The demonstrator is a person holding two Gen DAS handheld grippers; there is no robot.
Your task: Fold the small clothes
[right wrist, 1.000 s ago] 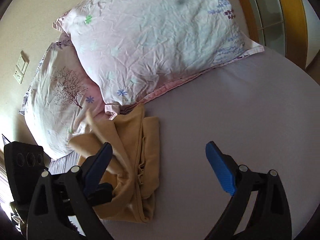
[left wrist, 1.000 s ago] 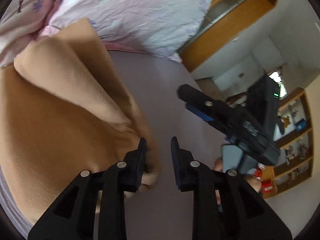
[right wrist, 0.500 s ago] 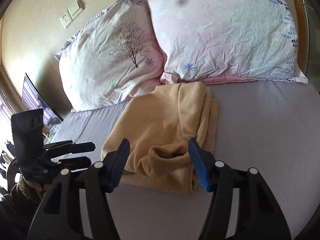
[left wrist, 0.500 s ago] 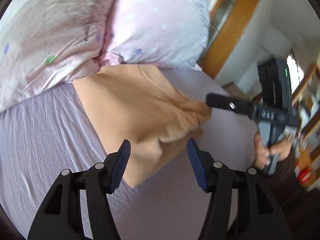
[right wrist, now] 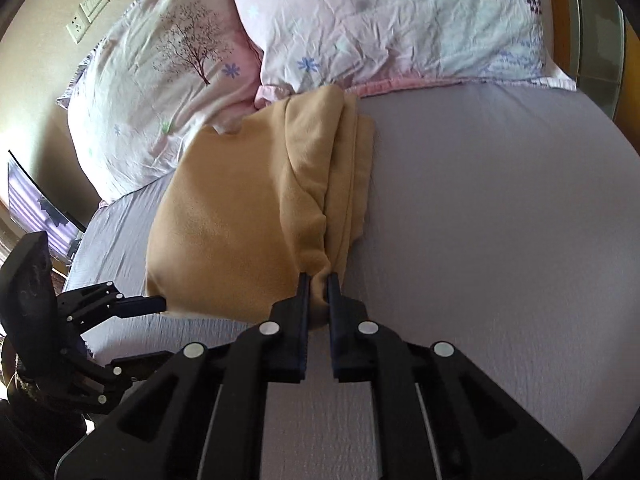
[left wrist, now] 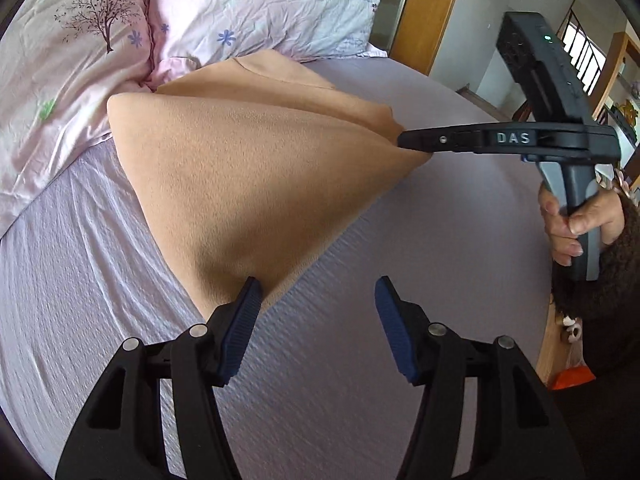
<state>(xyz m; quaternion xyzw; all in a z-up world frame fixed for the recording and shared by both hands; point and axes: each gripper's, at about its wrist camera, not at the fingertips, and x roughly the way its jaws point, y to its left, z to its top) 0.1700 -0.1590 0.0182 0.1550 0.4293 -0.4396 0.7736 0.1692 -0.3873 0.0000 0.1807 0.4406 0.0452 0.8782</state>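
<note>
Right wrist view shows your right gripper (right wrist: 318, 280) clamped on a bunched corner of the tan garment (right wrist: 240, 208), which lies on the bed (right wrist: 500, 220) against the pillows (right wrist: 360, 20). Your left gripper (left wrist: 316, 312) stands wide open, empty, at the near edge. Soft, light fleece will sag, so pinch corners; its underlayers are hidden.

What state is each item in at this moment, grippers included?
Tan garment: partly folded on the bed, one corner pinched.
Right gripper: shut on the garment's corner.
Left gripper: open, at the garment's near edge.
Pillows: resting against the garment's far edge.
</note>
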